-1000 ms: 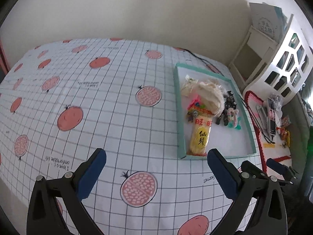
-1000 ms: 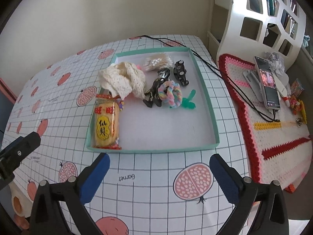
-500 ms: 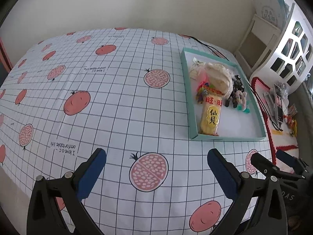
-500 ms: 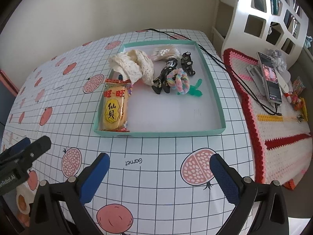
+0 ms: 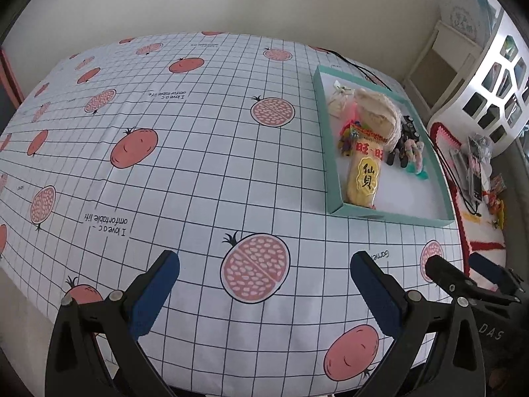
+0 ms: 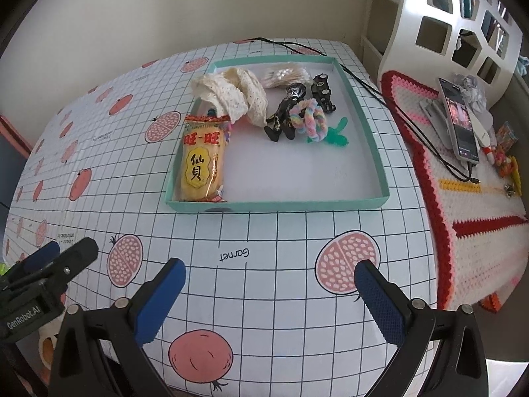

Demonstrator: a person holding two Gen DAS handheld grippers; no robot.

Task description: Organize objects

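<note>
We hold left gripper (image 5: 264, 284) and right gripper (image 6: 269, 284) jaws wide, empty; crowded tray (image 6: 377, 162) items risk double-grabbing.

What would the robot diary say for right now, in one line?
phase: before pickup | left tongs: open, empty | right tongs: open, empty | teal tray: holds snack pack, lace cloth, toys

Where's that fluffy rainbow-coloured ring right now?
In the right wrist view the rainbow ring lies inside the teal tray, toward its far right part, between the black figure and the green piece, near the black toy car.
</note>
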